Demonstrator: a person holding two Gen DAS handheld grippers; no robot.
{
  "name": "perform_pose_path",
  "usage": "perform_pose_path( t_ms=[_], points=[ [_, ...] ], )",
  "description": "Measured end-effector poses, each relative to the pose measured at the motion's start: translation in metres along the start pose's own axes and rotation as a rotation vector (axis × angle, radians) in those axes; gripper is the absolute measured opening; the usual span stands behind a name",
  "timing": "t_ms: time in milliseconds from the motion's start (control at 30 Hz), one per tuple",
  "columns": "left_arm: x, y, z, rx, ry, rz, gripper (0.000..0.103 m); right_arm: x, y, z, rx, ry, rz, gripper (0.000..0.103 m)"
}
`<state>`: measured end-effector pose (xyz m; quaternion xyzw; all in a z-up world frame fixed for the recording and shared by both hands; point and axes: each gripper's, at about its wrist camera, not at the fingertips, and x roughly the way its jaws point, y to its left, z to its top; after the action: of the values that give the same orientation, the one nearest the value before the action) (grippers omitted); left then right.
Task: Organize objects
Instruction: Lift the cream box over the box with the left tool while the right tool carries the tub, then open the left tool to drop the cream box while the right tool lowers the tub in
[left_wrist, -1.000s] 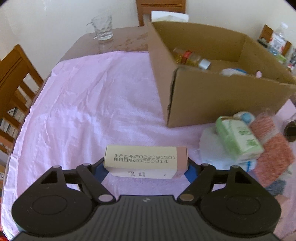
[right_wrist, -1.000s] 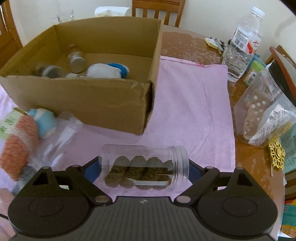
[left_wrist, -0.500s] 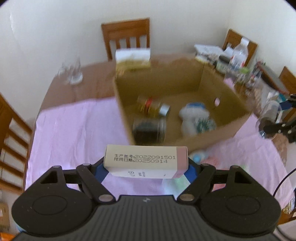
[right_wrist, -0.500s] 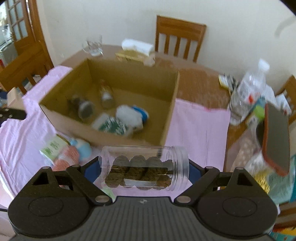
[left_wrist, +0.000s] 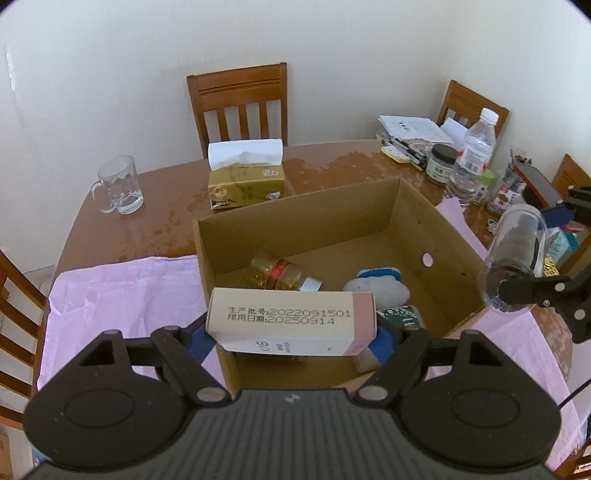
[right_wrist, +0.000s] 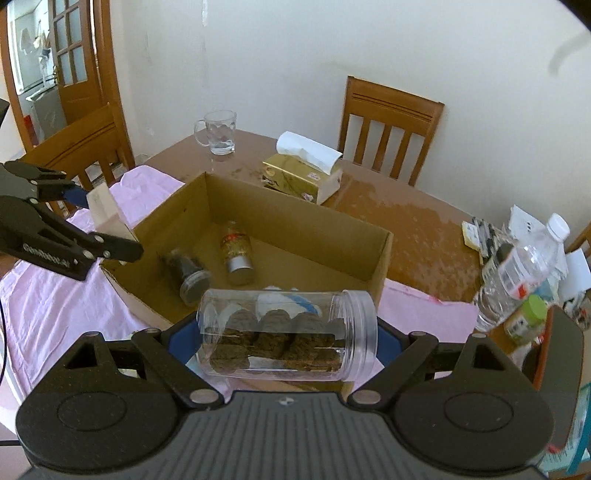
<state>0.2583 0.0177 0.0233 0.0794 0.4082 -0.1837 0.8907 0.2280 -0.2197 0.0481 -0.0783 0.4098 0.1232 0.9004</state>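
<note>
1. Left gripper (left_wrist: 291, 334) stays clenched on the pink-and-cream carton (left_wrist: 291, 319), held crosswise between the blue pads, printed date face up. Grip unchanged from both earlier frames.
2. Right gripper (right_wrist: 288, 341) stays clenched on the clear jar (right_wrist: 286, 334) of brown pieces, lying sideways, lid to the right. Grip likewise unchanged.
3. Change: a second ago both grippers sat low over the pink cloth (left_wrist: 122, 291), near the cardboard box (left_wrist: 303, 214) side wall. Both are now raised and look down into the open box.
4. Carton now hangs over the box's near-left corner; jar hangs over the near edge in the right wrist view and, in the left wrist view, at the right wall.
5. Box contents: gold-labelled jar (left_wrist: 284, 275) lying down, dark jar (right_wrist: 186, 271) beside it, white-and-blue soft item (left_wrist: 376, 286), a dark patterned pack (left_wrist: 400, 317).
6. Beyond the box on the brown table (left_wrist: 155, 225): tissue box (left_wrist: 245, 181), glass mug (left_wrist: 118, 184) far left, water bottle (left_wrist: 474, 147) far right.
</note>
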Motion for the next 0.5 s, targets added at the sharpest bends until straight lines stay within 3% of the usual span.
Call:
perform_pose_path(
  t_ms=[33,67,500],
  points=[
    [0.001,0.001,-0.001,-0.009,0.003,-0.004,0.095,0.002,0.001,0.002,-0.003,0.001,0.003,0.095],
    [0.002,0.002,-0.003,-0.021,0.004,-0.005,0.096,0.004,0.001,0.003,-0.006,0.002,0.006,0.095],
    [-0.007,0.017,-0.024,-0.071,-0.001,0.022,0.100,0.029,0.008,0.019,-0.048,0.022,0.034,0.095]
  ],
)
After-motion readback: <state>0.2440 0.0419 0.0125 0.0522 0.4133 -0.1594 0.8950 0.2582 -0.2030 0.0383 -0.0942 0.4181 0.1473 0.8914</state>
